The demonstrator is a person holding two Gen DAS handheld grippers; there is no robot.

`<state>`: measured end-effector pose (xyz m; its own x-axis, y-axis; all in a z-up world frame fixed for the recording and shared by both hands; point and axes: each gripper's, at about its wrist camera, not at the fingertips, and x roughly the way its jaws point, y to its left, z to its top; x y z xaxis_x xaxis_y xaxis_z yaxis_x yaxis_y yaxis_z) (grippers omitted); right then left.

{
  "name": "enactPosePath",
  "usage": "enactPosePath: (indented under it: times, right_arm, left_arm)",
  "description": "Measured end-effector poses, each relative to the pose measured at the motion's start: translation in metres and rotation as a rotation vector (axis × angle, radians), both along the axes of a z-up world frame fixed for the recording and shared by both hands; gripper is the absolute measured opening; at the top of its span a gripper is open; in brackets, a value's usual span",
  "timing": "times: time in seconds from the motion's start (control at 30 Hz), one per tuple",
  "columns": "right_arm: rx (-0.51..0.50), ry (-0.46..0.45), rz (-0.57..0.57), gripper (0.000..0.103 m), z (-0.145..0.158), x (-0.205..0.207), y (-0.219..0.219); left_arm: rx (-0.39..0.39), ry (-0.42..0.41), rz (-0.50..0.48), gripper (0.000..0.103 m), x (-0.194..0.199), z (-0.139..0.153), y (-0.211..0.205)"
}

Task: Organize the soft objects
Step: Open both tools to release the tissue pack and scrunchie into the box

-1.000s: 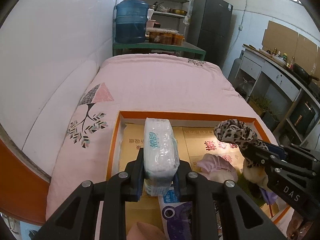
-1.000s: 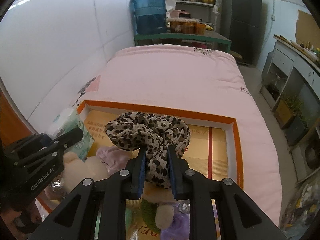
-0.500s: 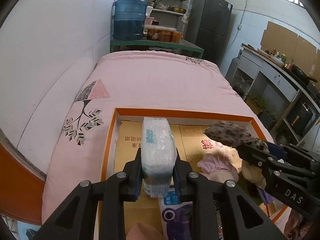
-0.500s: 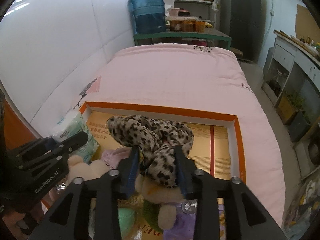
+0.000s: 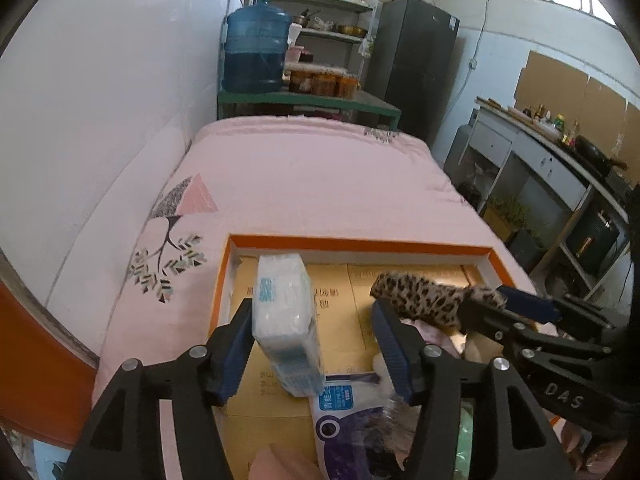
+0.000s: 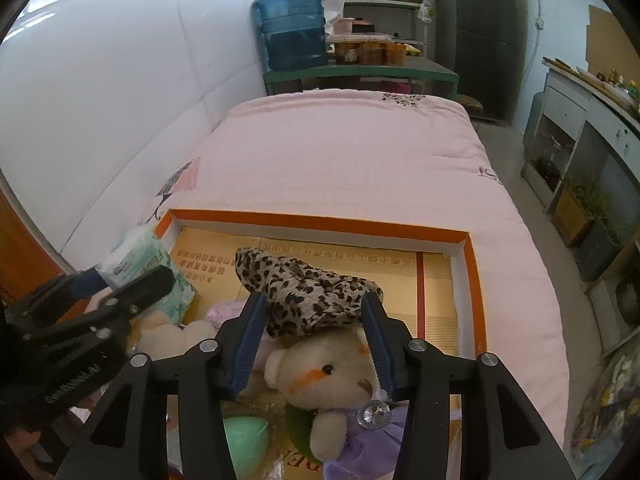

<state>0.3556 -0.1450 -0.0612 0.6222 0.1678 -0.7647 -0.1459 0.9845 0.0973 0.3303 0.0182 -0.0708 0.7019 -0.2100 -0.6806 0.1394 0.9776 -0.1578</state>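
Observation:
An orange-rimmed shallow box [image 5: 360,245] [image 6: 320,222] lies on the pink bed. My left gripper [image 5: 312,346] is open; a white tissue pack [image 5: 286,320] stands on end between its fingers, leaning on the left one, and also shows in the right wrist view [image 6: 144,268]. My right gripper [image 6: 314,334] is open around a leopard-print cloth [image 6: 308,292] that rests on a cream teddy bear [image 6: 324,372]. The cloth also shows in the left wrist view [image 5: 432,300].
In the box lie a purple-printed packet [image 5: 352,420], a pale pink fabric piece [image 6: 224,312], a second cream plush [image 6: 168,332] and a green soft ball [image 6: 244,440]. The pink quilt [image 6: 344,152] stretches beyond. A white wall is at left, a shelf with a water jug [image 6: 292,28] behind.
Both grippers have opened. The left one let go of the tissue pack, which now stands in the box. The right one released the leopard cloth, which dropped onto the teddy bear.

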Motion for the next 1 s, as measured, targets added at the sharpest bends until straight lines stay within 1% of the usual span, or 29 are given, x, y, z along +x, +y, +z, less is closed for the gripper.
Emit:
enactPosePath:
  times: [0.17, 0.3, 0.37, 0.5, 0.6, 0.83, 1.0]
  right_arm:
    - [0.007, -0.009, -0.010, 0.051, 0.003, -0.003, -0.002]
    - [0.019, -0.024, -0.030, 0.051, 0.008, -0.005, -0.005]
    - [0.024, -0.030, -0.041, 0.050, 0.010, -0.005, -0.007]
    - [0.039, -0.040, -0.068, 0.051, 0.013, -0.007, -0.014]
    - [0.047, -0.051, -0.095, 0.050, 0.017, -0.008, -0.019]
    - [0.083, -0.124, -0.176, 0.051, 0.037, -0.017, -0.037]
    - [0.101, -0.149, -0.201, 0.051, 0.049, -0.024, -0.045]
  left_arm:
    - [-0.041, -0.032, -0.025, 0.058, -0.007, 0.013, 0.001]
    - [-0.097, -0.008, -0.109, 0.058, -0.008, 0.016, -0.010]
    - [-0.093, -0.003, -0.139, 0.058, -0.009, 0.015, -0.019]
    - [-0.078, -0.010, -0.166, 0.058, -0.014, 0.016, -0.029]
    - [-0.077, -0.025, -0.166, 0.058, -0.018, 0.020, -0.030]
    - [-0.111, -0.087, -0.169, 0.058, -0.029, 0.039, -0.026]
    - [-0.105, -0.133, -0.166, 0.058, -0.039, 0.055, -0.026]
